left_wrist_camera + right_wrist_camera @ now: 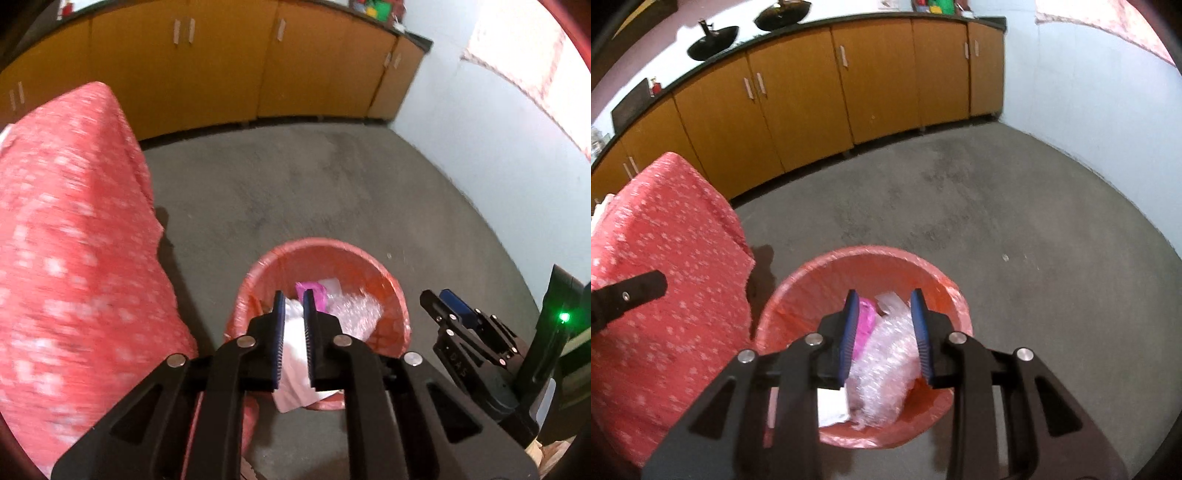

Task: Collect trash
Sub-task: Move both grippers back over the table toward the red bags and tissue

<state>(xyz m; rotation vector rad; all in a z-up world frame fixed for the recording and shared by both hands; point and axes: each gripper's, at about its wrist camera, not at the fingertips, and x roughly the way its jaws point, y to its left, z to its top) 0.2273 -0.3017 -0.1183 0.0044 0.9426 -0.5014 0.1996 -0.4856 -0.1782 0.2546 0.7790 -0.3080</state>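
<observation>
One red-lined trash bin (798, 284) sits on the floor right under both sets of jaws, its near rim hidden behind them. The left gripper (294, 302) is clamped on one white paper (295, 362) hanging between its jaws over the bin (lower edge blurred). The right gripper (884, 301) gapes with nothing held, and below it lie one bubble wrap wad (882, 369) and one pink wrapper (865, 321).

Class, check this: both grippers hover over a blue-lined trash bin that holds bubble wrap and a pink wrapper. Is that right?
One detail is wrong: the liner of the trash bin is orange-red, not blue, as the right wrist view shows. The bubble wrap and pink wrapper are indeed inside.
</observation>
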